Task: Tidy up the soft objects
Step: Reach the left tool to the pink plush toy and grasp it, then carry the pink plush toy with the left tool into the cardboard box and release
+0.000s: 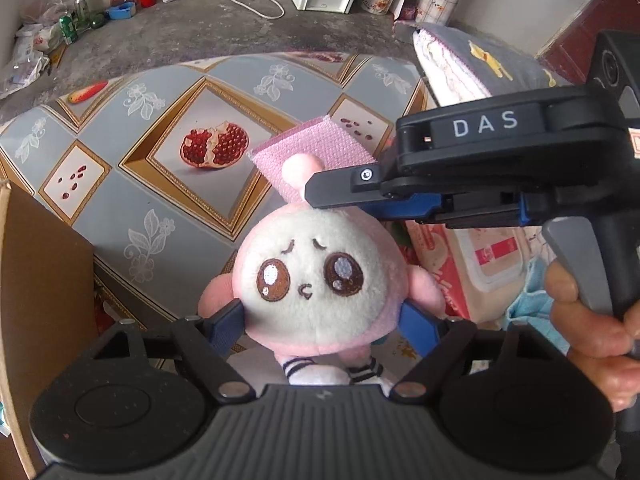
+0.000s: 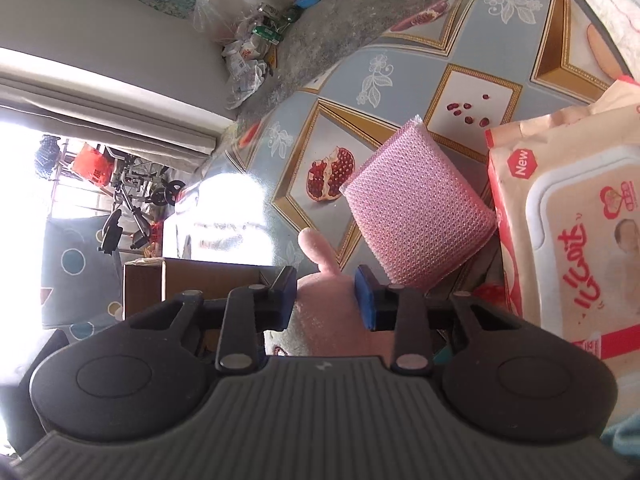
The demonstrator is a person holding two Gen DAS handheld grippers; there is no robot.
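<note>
While our left gripper (image 1: pixel 320 320) pinches the plush toy (image 1: pixel 316 276) at centre frame, our right gripper (image 2: pixel 326 296), jaws narrowed astride its ear (image 2: pixel 316 248), contact unclear, should clamp gently, squarely.

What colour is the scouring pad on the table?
Pink, with a woven mesh texture; clearest in the right wrist view.

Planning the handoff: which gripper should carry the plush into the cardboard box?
Left, probably. The left gripper already straddles the plush toy, and the cardboard box is on its side. The right gripper only reaches the toy's top.
</note>
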